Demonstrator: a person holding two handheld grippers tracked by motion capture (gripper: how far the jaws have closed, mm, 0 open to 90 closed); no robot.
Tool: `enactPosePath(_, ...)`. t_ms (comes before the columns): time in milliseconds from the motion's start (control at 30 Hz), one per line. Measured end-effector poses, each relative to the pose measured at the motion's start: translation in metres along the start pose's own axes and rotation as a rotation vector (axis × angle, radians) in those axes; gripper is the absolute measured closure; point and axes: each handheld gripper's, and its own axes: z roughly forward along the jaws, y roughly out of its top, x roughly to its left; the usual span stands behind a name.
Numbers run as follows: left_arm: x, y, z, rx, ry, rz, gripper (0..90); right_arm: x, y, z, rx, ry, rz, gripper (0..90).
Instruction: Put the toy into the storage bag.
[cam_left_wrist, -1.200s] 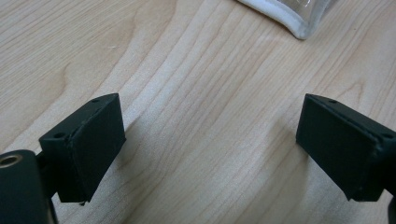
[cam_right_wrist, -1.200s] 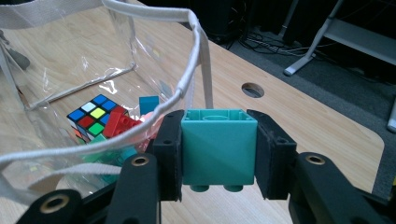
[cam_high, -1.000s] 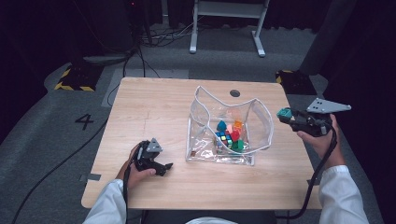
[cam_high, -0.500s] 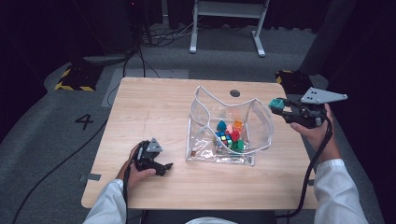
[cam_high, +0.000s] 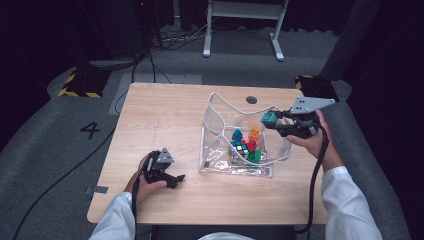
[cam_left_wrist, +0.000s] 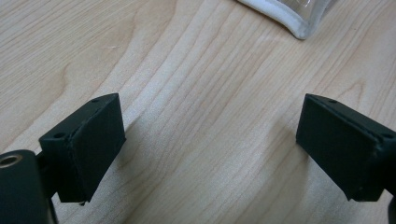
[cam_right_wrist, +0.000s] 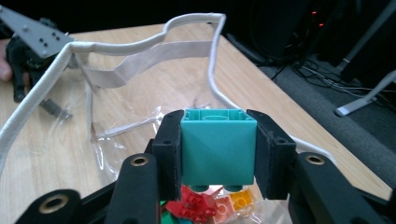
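A pale wooden desk (cam_high: 165, 125) stands on grey carpet in a dark room, and on it sits a clear plastic bag with a white corded rim (cam_high: 239, 145), which serves as the landmark here. Inside the bag, near its bottom, lie several small coloured toy bricks (cam_high: 246, 146) and a multicoloured puzzle cube (cam_high: 241, 149).

The right gripper (cam_high: 270, 120) hangs over the bag's right rim, its jaws clamped on the two side faces of a teal square plastic building brick (cam_right_wrist: 218, 147), carried with its hollow end up and its studs pointing down. The left gripper (cam_high: 176, 178) rests on the desk to the left of the bag, jaws spread wide with nothing but bare wood between them (cam_left_wrist: 210, 154).

The step in hand looks like dropping the teal brick into the bag. To do it well, the brick should be brought further inward past the white cord, above the open middle of the bag, then lowered a little before the jaws part, so it does not catch the floppy rim or bounce out. The idle left gripper could steady the near wall if the bag sags.

Against the earlier high view, the right gripper has travelled from beyond the bag's right side to above its rim; the left gripper and the bag's contents are unchanged.
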Motion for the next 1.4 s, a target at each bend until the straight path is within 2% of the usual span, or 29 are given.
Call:
enactPosePath(167,0.000,0.000,0.000,-0.002,-0.001,-0.005,8.1,0.009,0.011,0.018,0.048,0.035,-0.044,59.0)
enactPosePath(367,0.000,0.000,0.000,-0.001,0.000,0.000,8.1,0.013,0.019,0.039,0.112,0.089,-0.089,59.0)
enactPosePath(567,0.000,0.000,0.000,0.000,-0.001,-0.005,8.1,0.018,0.023,0.063,0.257,0.102,-0.151,59.1)
enactPosePath(600,0.000,0.000,0.000,-0.001,-0.001,-0.005,8.1,0.019,0.023,0.067,0.291,0.101,-0.155,59.0)
enactPosePath(667,0.000,0.000,0.000,0.000,-0.002,-0.004,8.1,0.018,0.021,0.078,0.366,0.106,-0.194,59.0)
enactPosePath(733,0.000,0.000,0.000,-0.001,0.000,-0.003,8.1,0.019,0.019,0.084,0.438,0.095,-0.182,59.0)
enactPosePath(767,0.000,0.000,0.000,-0.002,-0.001,-0.005,8.1,0.018,0.017,0.087,0.474,0.104,-0.166,59.0)
enactPosePath(833,0.000,0.000,0.000,-0.001,-0.001,-0.005,8.1,0.018,0.014,0.090,0.538,0.083,-0.183,59.0)
enactPosePath(967,0.000,0.000,0.000,-0.002,-0.001,-0.005,8.1,0.016,0.009,0.089,0.580,0.083,-0.177,59.0)
enactPosePath(1033,0.000,0.000,0.000,0.000,-0.002,-0.005,8.1,0.014,0.007,0.086,0.569,0.089,-0.174,59.0)
enactPosePath(1167,0.000,0.000,0.000,-0.001,0.000,0.000,8.1,0.008,-0.001,0.078,0.585,0.088,-0.180,59.0)
enactPosePath(1400,0.000,0.000,0.000,-0.002,-0.001,-0.005,8.1,-0.002,-0.015,0.064,0.606,0.067,-0.146,59.0)
